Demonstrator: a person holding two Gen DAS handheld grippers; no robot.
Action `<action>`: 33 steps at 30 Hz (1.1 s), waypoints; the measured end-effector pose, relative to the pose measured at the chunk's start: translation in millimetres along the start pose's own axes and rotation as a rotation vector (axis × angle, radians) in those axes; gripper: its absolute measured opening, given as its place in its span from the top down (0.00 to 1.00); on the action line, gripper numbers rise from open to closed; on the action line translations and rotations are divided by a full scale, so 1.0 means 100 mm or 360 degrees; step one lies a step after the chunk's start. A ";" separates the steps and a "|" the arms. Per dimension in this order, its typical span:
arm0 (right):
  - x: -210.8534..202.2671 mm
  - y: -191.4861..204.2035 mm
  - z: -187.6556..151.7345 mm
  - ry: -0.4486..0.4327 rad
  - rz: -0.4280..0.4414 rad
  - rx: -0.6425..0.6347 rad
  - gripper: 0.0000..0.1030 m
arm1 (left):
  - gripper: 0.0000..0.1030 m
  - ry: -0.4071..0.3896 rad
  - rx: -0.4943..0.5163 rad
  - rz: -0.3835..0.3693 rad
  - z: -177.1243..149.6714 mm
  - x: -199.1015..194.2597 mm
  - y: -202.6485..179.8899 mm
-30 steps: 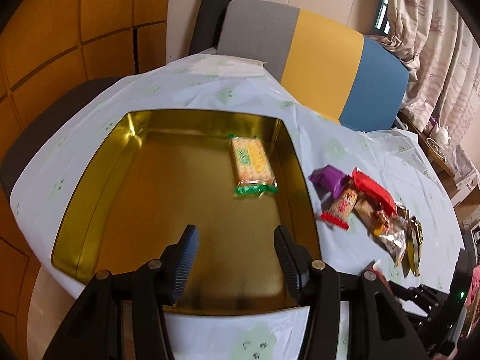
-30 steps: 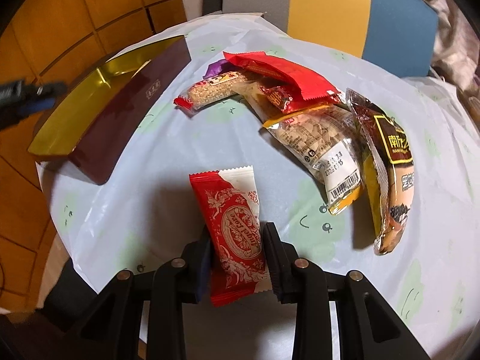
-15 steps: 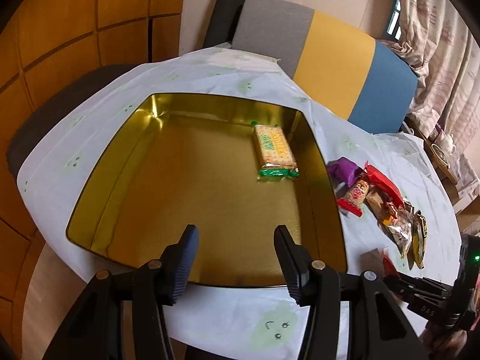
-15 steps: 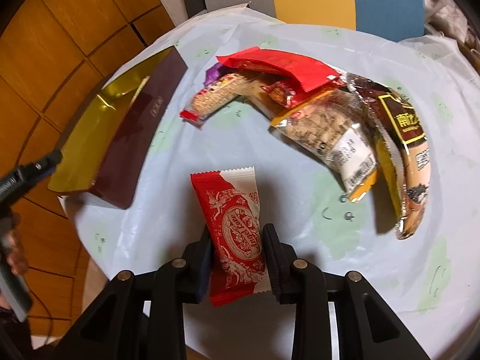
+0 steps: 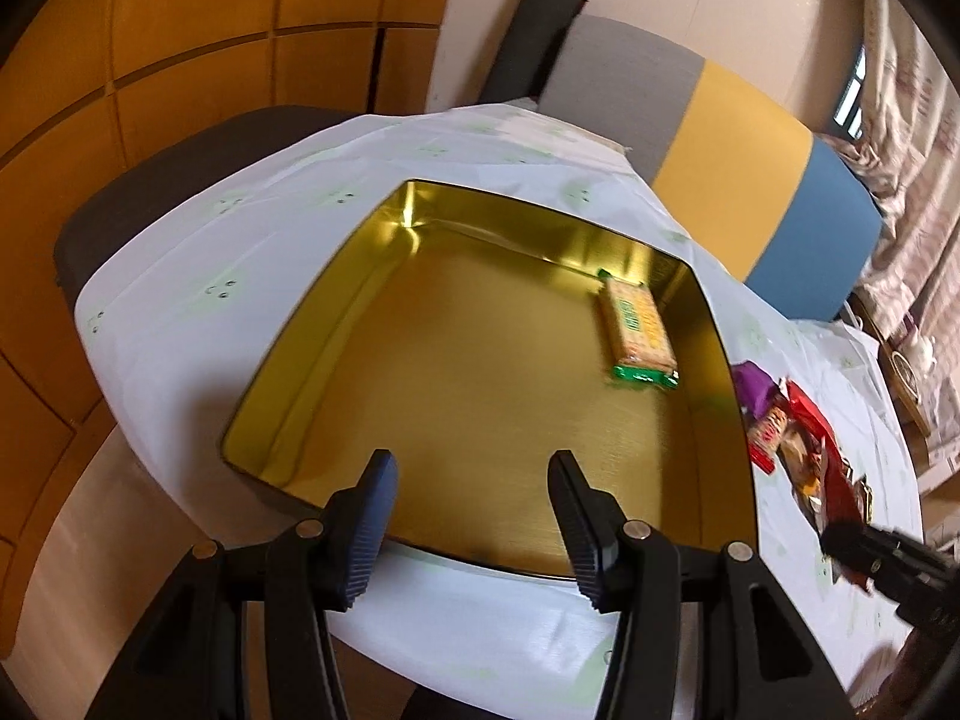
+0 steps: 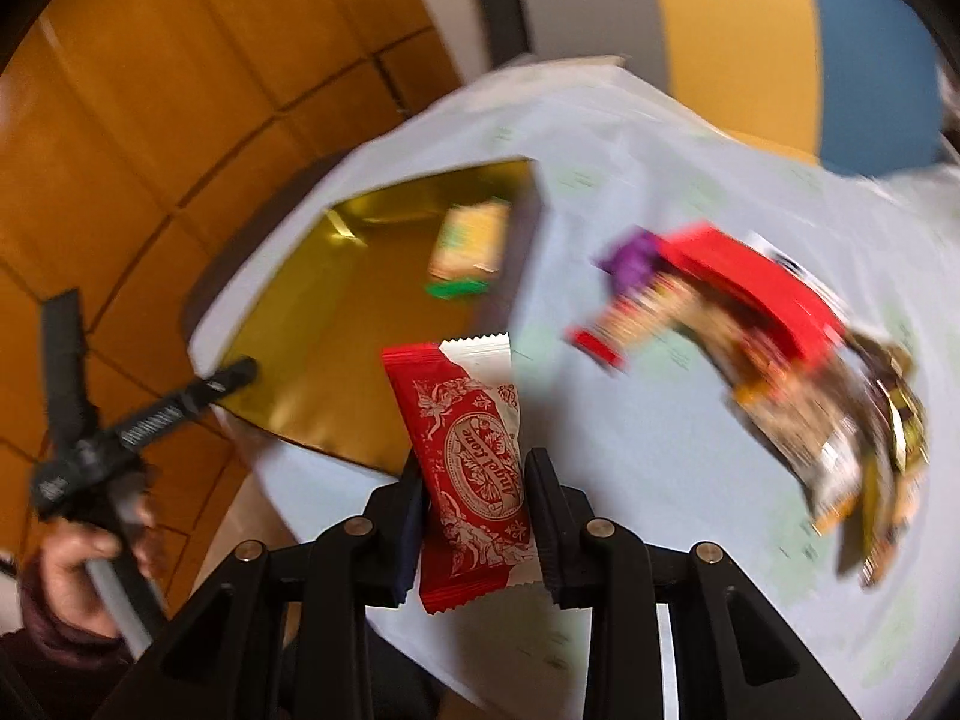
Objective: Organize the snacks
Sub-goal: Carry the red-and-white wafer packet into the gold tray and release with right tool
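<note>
1. The left tongs [image 5: 471, 516] hang wide apart and empty over the near edge of the gold tin [image 5: 288, 324]. Parked there, they sit in the likely path of the incoming wafer, and a bump could knock the tin along the bench [image 5: 198, 252].
2. In the tin, the green-ended biscuit pack [image 5: 639, 330] lies by the right wall. A careless drop could land on it or skid it.
3. The right tongs [image 6: 474, 504] grip the red-and-white wafer packet [image 6: 474, 456] low down, held above the bench near the tin's corner. The slick wrapper, pinched only near its lower end, could slip out short of the tin.
4. The snack pile [image 6: 750, 324] lies loose on the bench to the right. A wide swing might scatter it.
</note>
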State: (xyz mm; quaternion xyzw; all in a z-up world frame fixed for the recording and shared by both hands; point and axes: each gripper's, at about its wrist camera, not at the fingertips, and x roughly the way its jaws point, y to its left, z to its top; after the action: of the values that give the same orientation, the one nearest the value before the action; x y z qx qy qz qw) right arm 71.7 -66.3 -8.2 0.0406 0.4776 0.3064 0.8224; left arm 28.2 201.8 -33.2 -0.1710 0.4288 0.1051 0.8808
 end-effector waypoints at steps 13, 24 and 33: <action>0.69 0.46 0.58 0.0028 -0.0142 -0.0080 0.49 | 0.49 0.0030 -0.0028 0.0027 -0.06 0.05 0.15; 0.15 0.05 0.26 -0.0138 -0.0220 -0.0009 0.38 | 0.48 -0.0016 0.0079 -0.0001 -0.06 -0.01 -0.04; -0.16 -0.64 -0.23 0.0002 -0.0405 -0.0011 0.38 | 0.48 -0.0054 0.0273 -0.0065 -0.08 -0.14 -0.40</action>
State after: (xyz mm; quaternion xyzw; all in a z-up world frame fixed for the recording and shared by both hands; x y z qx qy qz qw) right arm 77.2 -131.7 -31.0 -0.0235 0.4783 0.2011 0.8545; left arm 27.2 161.4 -18.6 -0.1020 0.4176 0.0528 0.9014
